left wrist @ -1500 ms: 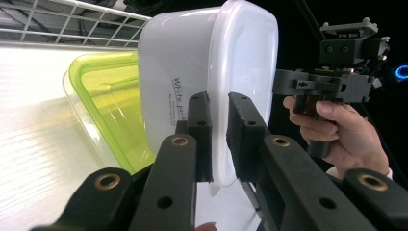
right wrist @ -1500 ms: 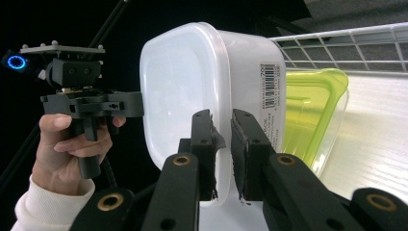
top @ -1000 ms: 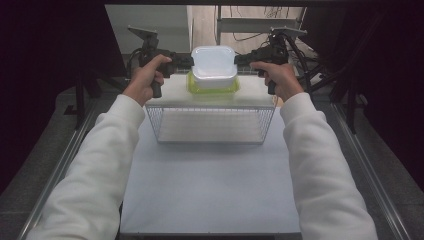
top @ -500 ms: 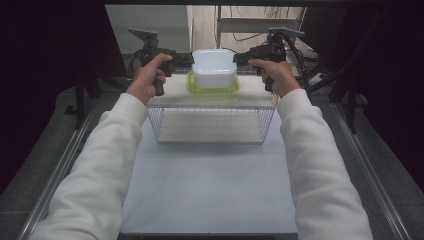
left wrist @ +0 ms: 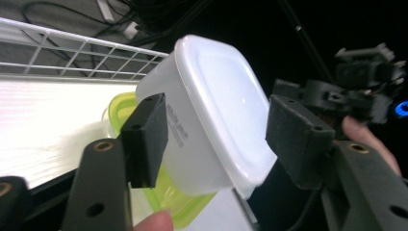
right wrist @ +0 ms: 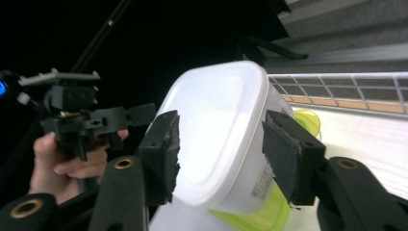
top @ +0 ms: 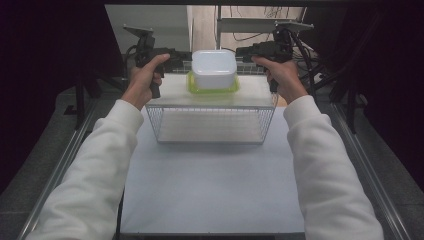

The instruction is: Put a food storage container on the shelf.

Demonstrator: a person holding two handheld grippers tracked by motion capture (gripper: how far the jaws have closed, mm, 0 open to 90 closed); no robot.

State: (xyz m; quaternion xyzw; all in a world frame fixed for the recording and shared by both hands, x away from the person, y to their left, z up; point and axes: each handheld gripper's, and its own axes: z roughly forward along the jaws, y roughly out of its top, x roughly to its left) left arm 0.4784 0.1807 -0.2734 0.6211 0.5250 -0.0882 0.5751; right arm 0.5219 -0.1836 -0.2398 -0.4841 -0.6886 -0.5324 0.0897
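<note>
A white plastic container [top: 214, 67] stands upside down on its green lid [top: 212, 88] on top of a wire rack [top: 165, 95]. My left gripper [top: 182, 62] is at the container's left and my right gripper [top: 243, 51] at its right, each held by a hand. Both have just been opening. In the left gripper view the container [left wrist: 216, 96] sits between the spread pads of my left gripper [left wrist: 221, 139], with the green lid [left wrist: 118, 108] below. The right gripper view has the container [right wrist: 216, 120] between the parted pads of my right gripper [right wrist: 219, 154].
The wire rack's mesh front [top: 210, 125] stands at the far end of a white board [top: 210, 190]. Metal rails [top: 365, 165] run along both sides. Cables and a shelf [top: 250, 30] lie behind the rack. Dark surroundings flank the table.
Both grippers have let go of the container and their jaws now stand apart. The container has sunk slightly and rests on the rack top. The hands stayed in place.
</note>
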